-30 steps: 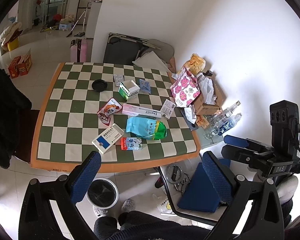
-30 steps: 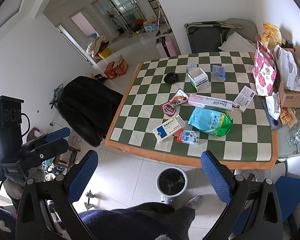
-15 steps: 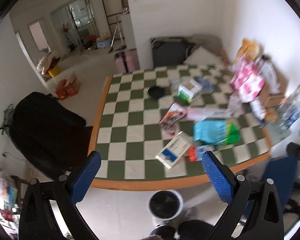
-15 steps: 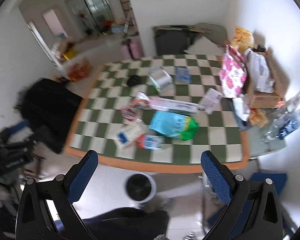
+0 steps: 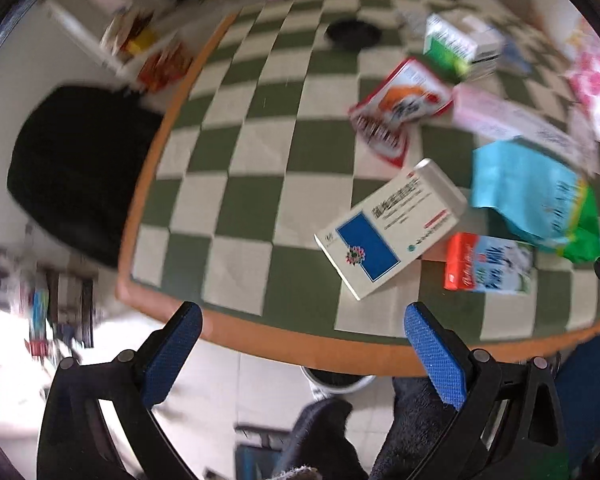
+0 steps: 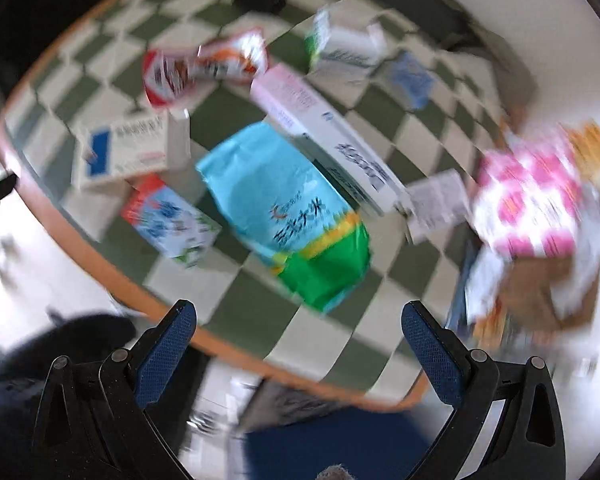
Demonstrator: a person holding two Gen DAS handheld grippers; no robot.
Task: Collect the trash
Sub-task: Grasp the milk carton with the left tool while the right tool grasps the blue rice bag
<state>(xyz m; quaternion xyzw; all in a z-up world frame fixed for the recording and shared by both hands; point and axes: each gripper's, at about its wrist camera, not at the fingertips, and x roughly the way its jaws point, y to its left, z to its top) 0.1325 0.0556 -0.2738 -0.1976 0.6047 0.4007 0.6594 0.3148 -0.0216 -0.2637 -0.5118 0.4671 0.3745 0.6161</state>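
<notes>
Left tongs (image 5: 300, 354) spread wide, empty, above the checkered worktop (image 5: 240, 208) edge; white-and-blue box (image 5: 388, 232) just ahead, milk carton (image 5: 490, 264) ahead to the right. Right tongs (image 6: 298, 354) likewise wide, empty; cyan-green bag (image 6: 288, 216) straight ahead, pink box (image 6: 324, 136) beyond.

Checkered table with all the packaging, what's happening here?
A person holds two grippers above the near edge of the table, clearing trash. Nothing is picked up yet. The left gripper is open, nearest the white-and-blue box and the milk carton. The right gripper is open, facing the teal-and-green bag. A bin sits under the table edge.
</notes>
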